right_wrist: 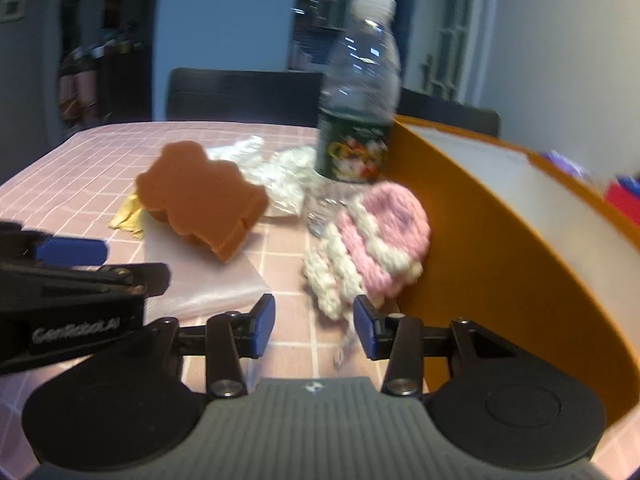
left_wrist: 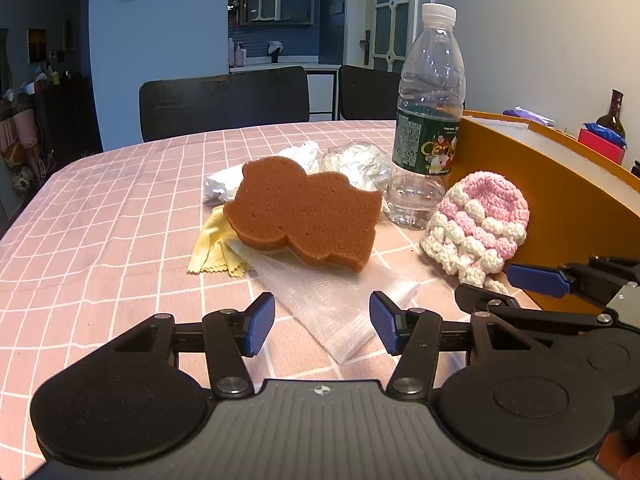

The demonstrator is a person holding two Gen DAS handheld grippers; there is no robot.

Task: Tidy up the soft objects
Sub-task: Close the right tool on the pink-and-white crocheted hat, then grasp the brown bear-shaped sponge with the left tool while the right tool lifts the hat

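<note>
Nearest my left gripper (left_wrist: 322, 322) is a clear plastic bag (left_wrist: 332, 300), lying flat on the desk with one end reaching in between my left fingers (left_wrist: 260, 322), which stand wide apart and hold nothing. My right gripper (right_wrist: 315, 326) is also spread wide and empty, though its view is blurred, so I read fine detail from the left one.

The thing my next move turns on, as I judge it, is the pink and white crocheted hat (right_wrist: 372, 240). It lies straight ahead of my right fingers (right_wrist: 366, 326) and just past their tips, slumped against the outer wall of the orange box (right_wrist: 500, 240), with a loose strand of yarn trailing toward me. Its long axis runs from the bobbled brim near me up to the rounded pink crown farther off. My right hand is clearly the nearer one: from the left view the hat sits well off to the right, beyond my own fingers.

The brown sponge (left_wrist: 306, 208) sits farther in toward the middle of the desk, propped on the bag and on a yellow cloth (left_wrist: 214, 248), straight ahead of my left fingers. Behind it are crumpled white paper (left_wrist: 260, 172), a foil wad (left_wrist: 358, 164) and an upright water bottle (left_wrist: 430, 120), which stands just beside the hat and could tip if I sweep carelessly.

The box opening is to the right of the hat, so a short lift over the wall should do.
</note>
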